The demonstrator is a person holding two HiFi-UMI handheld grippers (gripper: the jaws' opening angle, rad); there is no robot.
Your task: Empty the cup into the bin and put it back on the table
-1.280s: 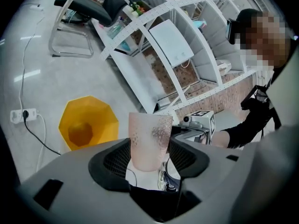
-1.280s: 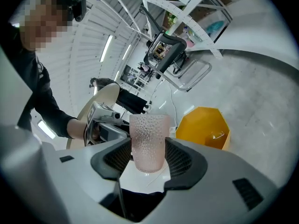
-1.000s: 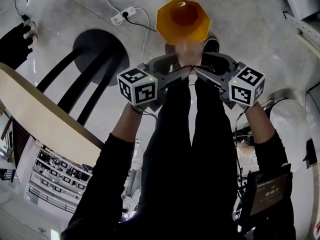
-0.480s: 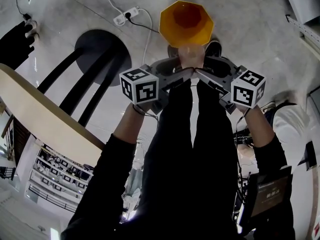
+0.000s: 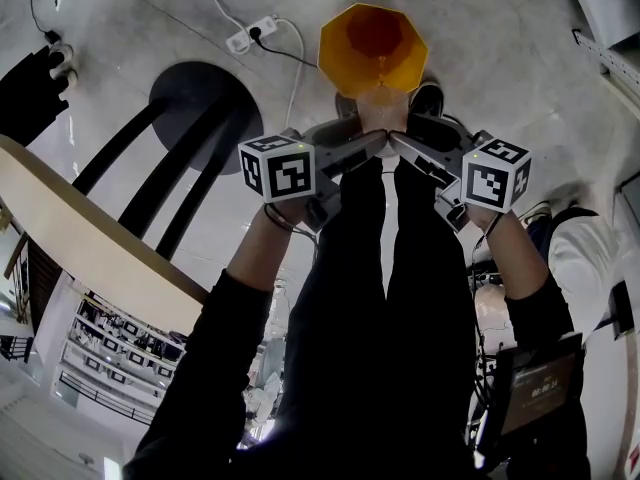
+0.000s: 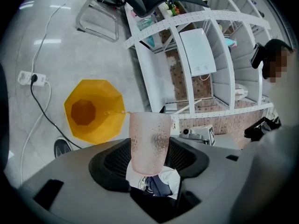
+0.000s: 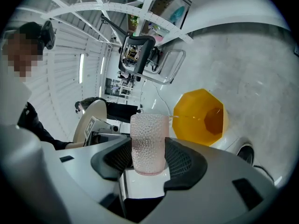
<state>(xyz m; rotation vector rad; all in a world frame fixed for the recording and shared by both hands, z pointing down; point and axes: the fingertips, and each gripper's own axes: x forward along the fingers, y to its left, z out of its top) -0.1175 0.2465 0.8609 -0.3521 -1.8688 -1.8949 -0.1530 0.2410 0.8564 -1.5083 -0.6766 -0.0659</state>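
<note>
The person stands over the floor with both arms stretched forward, and the two claws meet on one cup. The left claw is clamped on the pink, dimpled cup, its dark ribbed pads pressed to either side of the lower half. The right claw grips the same cup in the same way from the other side. Neither claw has any gap left beside the cup.

The cup is in the air, well clear of the bench, and tipped with its mouth toward the yellow bin. In the head view the bin stands on the grey floor at 12 o'clock from the claws, just beyond the cup's rim, with its dark inside open to the camera. In the left gripper view a thin thread of liquid runs from the rim toward the bin, at 10 o'clock from the cup.

Each marker cube, left and right, rides behind its claw. The pale curved edge of the bench lies at 8 o'clock from the claws, and its round black base at 10 o'clock. A white power strip with its cable lies on the floor at 11 o'clock. A dark shoe shows just right of the cup.
</note>
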